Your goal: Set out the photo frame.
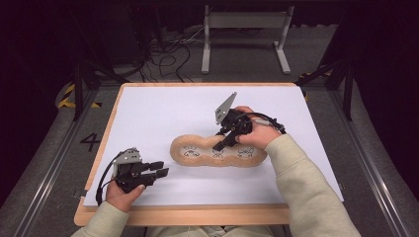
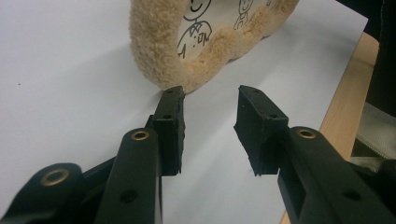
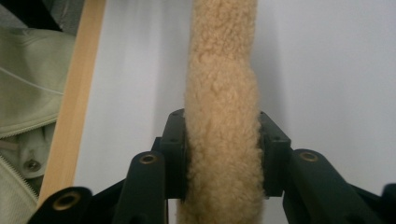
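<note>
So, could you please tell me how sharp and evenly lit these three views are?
High view: bright table, dark surroundings, mildly soft. Left gripper view: fleecy item crisp, near arms blurred. Right gripper view: fleece sharp at the right gripper, softer farther off.

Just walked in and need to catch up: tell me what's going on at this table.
A person works with two handheld grippers on a white sheet. The right gripper has its fingers on either side of the fluffy tan rim of a peanut-shaped mat printed with little cartoon figures, pressing into the pile. The left gripper rests open near the mat's left end, holding nothing.
</note>
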The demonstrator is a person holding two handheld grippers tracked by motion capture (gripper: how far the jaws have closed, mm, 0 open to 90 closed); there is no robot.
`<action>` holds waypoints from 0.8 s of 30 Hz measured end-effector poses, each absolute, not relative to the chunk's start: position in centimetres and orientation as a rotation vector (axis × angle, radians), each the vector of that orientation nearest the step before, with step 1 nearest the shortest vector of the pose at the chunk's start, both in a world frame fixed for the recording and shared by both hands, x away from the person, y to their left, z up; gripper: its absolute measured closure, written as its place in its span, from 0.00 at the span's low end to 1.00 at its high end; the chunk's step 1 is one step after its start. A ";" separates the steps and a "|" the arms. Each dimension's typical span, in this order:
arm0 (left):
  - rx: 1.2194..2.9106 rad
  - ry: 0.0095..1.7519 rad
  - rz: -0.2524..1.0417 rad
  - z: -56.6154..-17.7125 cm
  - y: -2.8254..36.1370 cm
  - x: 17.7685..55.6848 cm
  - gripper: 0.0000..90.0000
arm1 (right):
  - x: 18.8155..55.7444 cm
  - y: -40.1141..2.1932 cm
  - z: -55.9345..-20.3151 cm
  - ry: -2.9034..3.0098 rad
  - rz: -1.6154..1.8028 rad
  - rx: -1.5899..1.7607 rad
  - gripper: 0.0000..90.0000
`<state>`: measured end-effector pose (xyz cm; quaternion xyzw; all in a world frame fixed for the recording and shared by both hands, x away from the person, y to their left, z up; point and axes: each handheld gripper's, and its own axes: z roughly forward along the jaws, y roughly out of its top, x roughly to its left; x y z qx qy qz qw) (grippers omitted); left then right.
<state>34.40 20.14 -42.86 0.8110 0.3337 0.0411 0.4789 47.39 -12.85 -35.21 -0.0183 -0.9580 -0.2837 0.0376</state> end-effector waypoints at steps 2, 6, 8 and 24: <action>1.982 0.814 0.100 -42.9 20.1 34.4 0.69 | 47.4 -12.8 -35.2 -2.949 -0.870 -0.083 0.63; 1.993 0.803 0.097 -42.9 20.0 34.5 0.69 | 47.5 -12.9 -35.1 -2.972 -0.870 -0.139 0.51; 1.992 0.808 0.093 -42.9 20.0 34.5 0.69 | 47.6 -12.9 -35.2 -2.990 -0.883 -0.185 0.36; 1.937 0.837 0.191 -42.6 20.4 34.2 0.52 | 44.3 -15.8 -32.1 -3.149 -1.051 -0.379 0.21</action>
